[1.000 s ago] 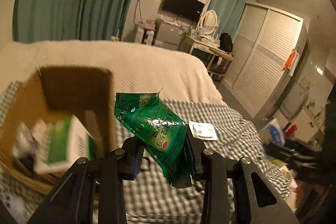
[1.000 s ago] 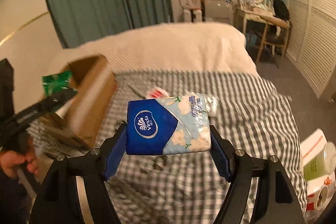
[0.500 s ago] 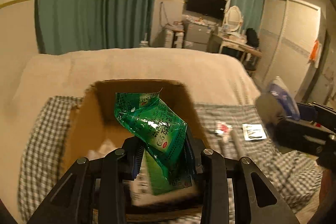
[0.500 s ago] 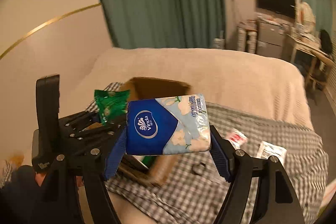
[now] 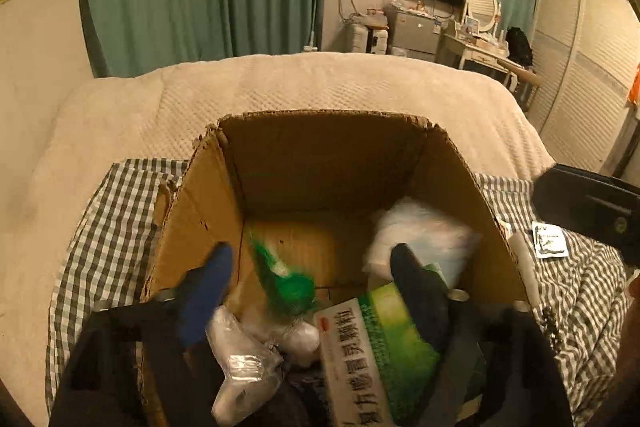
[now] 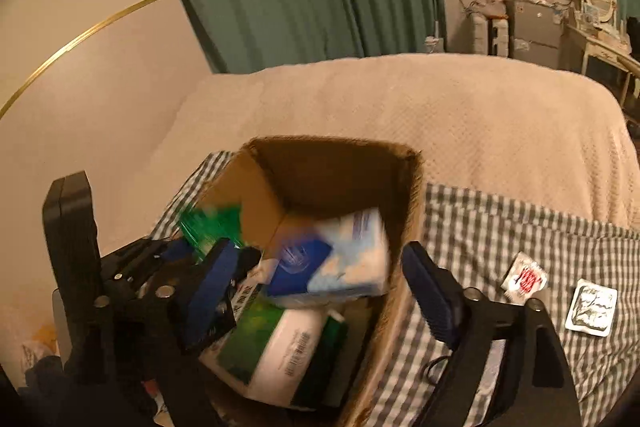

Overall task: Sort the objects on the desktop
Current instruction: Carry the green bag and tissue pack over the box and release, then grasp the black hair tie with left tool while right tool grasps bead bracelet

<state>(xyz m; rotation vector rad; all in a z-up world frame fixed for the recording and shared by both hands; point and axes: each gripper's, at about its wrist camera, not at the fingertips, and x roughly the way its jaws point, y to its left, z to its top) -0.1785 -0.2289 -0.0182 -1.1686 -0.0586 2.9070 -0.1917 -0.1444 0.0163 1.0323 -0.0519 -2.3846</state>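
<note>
green packet [image 5: 286, 283] blurred, tissue pack [image 6: 332, 259] blurred

the left hand-held gripper [image 5: 310, 267], jaws just opened, hangs over the cardboard box [image 5: 320, 163] above a blurred green packet [image 5: 286, 277].

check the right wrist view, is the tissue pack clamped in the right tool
No, the right tool stands open and the blurred tissue pack sits clear of both pads, over the cardboard box.

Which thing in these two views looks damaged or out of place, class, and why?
The cardboard box has a torn, ragged rim at its left corner. Two small sachets, a red-printed sachet and a silver sachet, lie loose on the checked cloth outside the box.
</note>
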